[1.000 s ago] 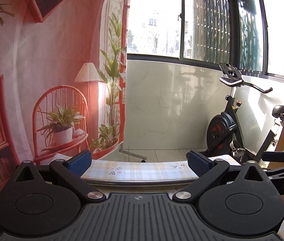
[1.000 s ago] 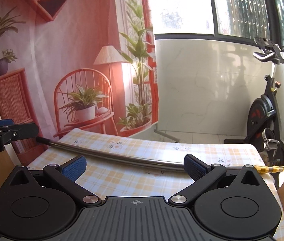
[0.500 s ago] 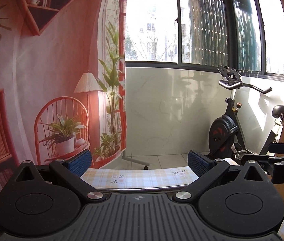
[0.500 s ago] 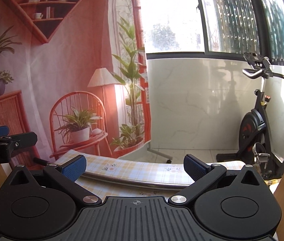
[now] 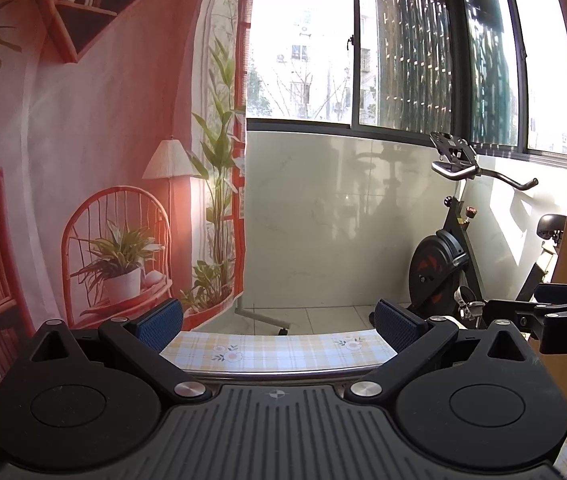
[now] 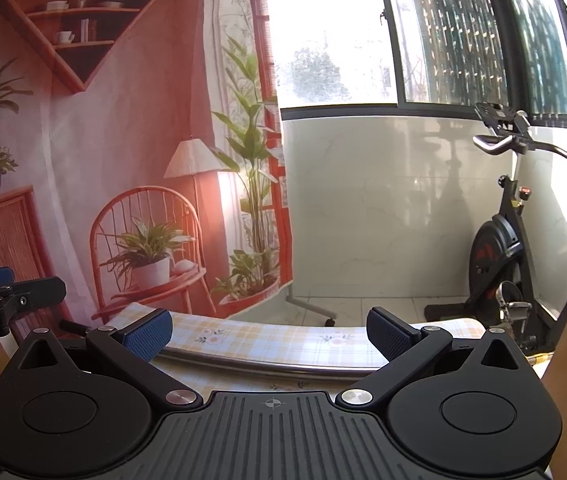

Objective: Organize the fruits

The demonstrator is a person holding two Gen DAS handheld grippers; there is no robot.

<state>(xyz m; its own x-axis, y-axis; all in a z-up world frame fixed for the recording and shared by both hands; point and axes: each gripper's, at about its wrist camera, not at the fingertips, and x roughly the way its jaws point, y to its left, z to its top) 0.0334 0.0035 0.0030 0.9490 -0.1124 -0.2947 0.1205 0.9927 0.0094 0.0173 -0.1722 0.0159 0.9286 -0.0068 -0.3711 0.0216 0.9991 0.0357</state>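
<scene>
Left gripper [image 5: 279, 322]: we hold it spread wide, nothing between its pads. Right gripper [image 6: 269, 330]: likewise wide apart and unloaded. No fruit or container shows in either view. Table [image 6: 267, 342]: yellow checked cloth, metal rail [image 6: 267, 366] along its near edge. Beyond: printed backdrop [image 5: 95, 152] far left, exercise bike [image 5: 455, 256] far right, windows [image 5: 403, 52].

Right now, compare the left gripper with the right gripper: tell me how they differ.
The left gripper shows only a thin strip of checked tablecloth ahead; the right gripper shows more cloth. A metal rod lies nearer the left gripper's body than the right's. Both are open, empty, and face the window.
</scene>
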